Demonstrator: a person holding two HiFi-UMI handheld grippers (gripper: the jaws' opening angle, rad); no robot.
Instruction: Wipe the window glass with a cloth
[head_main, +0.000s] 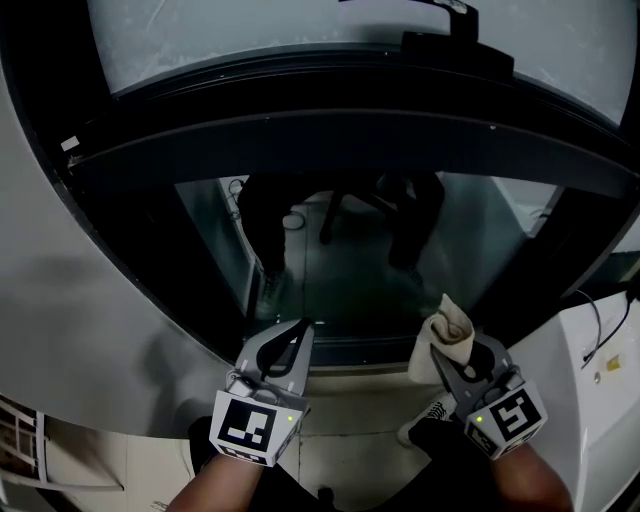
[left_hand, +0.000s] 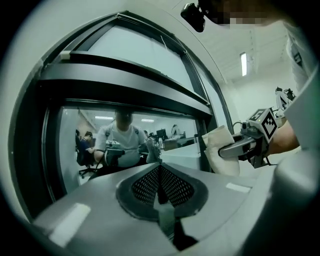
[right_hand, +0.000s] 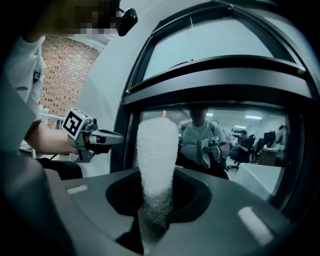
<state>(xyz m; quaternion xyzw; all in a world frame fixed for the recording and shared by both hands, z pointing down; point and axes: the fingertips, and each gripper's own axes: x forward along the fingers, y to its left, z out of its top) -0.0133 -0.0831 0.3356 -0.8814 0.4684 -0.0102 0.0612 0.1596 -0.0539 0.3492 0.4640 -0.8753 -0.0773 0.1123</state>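
Dark-framed glass fills the wall ahead. Right gripper is clamped on a folded cloth, which stands up from its jaws near the pane's lower edge; whether it touches is unclear. Left gripper, beside it, has jaws together on nothing. Wiping looks barely started: next, likely, press the cloth flat against the glass and sweep across.

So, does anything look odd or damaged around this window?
Nothing stands out. The window glass shows only reflections, no visible cracks. The cloth stands upright, clamped in the right gripper; the left gripper is shut and empty.
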